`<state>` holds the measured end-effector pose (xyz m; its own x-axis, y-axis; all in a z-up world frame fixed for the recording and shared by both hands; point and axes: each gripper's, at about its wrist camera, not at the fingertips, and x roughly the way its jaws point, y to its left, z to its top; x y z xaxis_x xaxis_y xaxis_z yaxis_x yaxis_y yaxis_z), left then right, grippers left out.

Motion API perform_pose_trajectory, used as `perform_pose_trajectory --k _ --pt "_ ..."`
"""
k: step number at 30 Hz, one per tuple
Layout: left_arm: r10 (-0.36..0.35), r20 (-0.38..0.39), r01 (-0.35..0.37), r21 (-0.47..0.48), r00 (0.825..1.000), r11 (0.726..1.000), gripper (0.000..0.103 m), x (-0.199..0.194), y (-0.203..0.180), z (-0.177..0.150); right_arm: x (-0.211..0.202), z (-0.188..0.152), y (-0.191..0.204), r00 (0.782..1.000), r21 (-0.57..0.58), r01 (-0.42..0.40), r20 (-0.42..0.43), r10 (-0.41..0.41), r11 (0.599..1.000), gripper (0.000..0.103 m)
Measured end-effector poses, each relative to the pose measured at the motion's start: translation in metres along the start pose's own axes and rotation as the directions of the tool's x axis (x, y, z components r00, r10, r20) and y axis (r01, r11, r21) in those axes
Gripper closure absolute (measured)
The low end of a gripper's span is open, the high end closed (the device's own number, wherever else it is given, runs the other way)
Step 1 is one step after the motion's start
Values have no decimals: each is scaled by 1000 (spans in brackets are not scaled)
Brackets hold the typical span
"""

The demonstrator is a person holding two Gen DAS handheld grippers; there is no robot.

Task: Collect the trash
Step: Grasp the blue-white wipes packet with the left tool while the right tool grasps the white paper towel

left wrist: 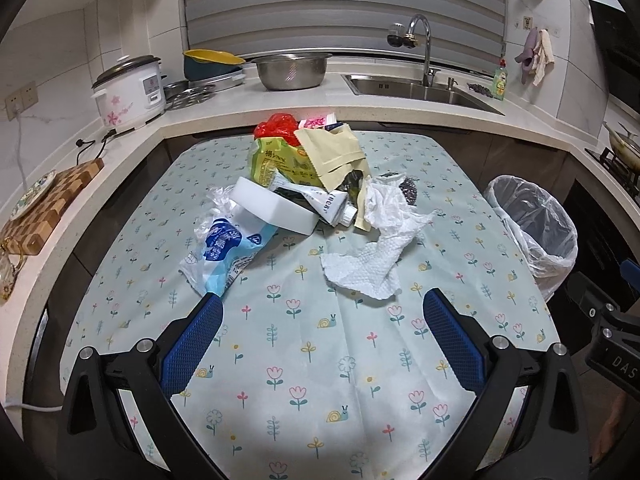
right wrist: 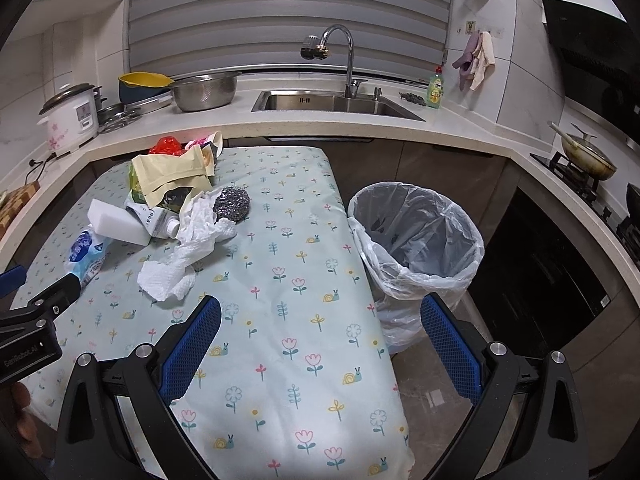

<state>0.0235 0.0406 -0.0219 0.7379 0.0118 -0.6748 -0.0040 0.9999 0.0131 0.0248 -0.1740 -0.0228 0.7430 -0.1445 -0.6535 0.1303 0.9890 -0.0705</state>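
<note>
A pile of trash lies on the flowered tablecloth (left wrist: 304, 344): a crumpled white paper towel (left wrist: 368, 268), a blue and white plastic wrapper (left wrist: 224, 252), a white sponge block (left wrist: 272, 204), a white tube (left wrist: 324, 204), a beige pouch (left wrist: 328, 156), a green snack bag (left wrist: 276, 164), a red bag (left wrist: 276, 128) and a steel scourer (right wrist: 231, 203). My left gripper (left wrist: 323, 310) is open and empty, just short of the paper towel. My right gripper (right wrist: 320, 312) is open and empty over the table's right edge, beside the bin (right wrist: 416, 236) lined with a clear bag. The paper towel also shows in the right wrist view (right wrist: 176, 272).
A counter runs behind with a rice cooker (left wrist: 132, 92), a steel bowl (left wrist: 292, 70), a sink (right wrist: 336, 104) with a tap, and a dish soap bottle (right wrist: 435, 88). A chequered cutting board (left wrist: 48, 204) lies at the left. A pan (right wrist: 586, 158) sits on the stove at the right.
</note>
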Motion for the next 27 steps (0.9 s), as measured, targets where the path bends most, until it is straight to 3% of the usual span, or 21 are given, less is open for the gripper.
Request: perform_pose_trajectory --k 6,11,19,27 --pt "24 -31 -25 -39 999 999 7 27 34 2 28 6 23 998 -2 -46 -31 46 999 7" --pt "50 -91 -51 -17 995 999 7 59 59 7 59 20 47 994 -1 -101 -50 100 995 7" --pt "75 -176 -85 -49 981 995 7 112 98 13 128 30 92 969 38 -202 -137 205 979 7" --pt "64 -175 -72 -35 983 997 7 138 112 14 171 23 125 941 23 -254 -224 253 967 20"
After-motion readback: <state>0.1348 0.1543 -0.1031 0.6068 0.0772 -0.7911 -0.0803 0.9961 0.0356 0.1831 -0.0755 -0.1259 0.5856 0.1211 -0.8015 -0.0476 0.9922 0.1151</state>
